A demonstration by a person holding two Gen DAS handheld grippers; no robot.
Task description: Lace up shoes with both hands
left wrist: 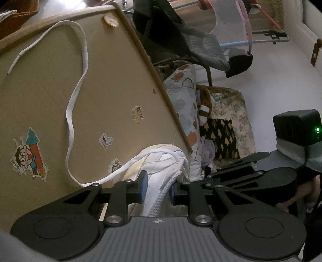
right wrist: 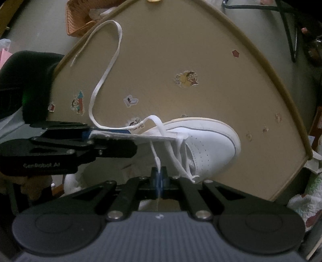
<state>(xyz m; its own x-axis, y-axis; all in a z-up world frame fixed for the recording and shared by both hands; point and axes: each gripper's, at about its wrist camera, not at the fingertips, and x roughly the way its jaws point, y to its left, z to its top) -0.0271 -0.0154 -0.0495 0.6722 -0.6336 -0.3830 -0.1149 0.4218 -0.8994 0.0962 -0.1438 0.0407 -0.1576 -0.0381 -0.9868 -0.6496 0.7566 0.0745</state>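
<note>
Meanwhile, a white shoe (right wrist: 207,145) lies on its side on the tan counter (right wrist: 201,60), its toe near the counter's rim in the right wrist view. The left tongs (left wrist: 159,188) are part-way closed, and their blue pads press on either side of the shoe's upper by the opening; in the left wrist view the white leather and the mesh collar stand between the two pads. The right tongs (right wrist: 159,181) point down over the counter with their jaws pressed together on one end of the white lace (right wrist: 104,80), which runs up from the pads to the shoe's eyelets. The other end of the lace leaves the shoe, passes over the left tongs' finger, and trails in a long loose curve across the counter toward its far edge, where the tip lies flat. Cartoon stickers (right wrist: 187,79) are scattered over the counter, one just beside the shoe's sole. A woven basket (right wrist: 80,18) sits beyond the counter's far edge. In the left wrist view, cushions and patterned blankets (left wrist: 221,125) lie on the floor beside the counter.
</note>
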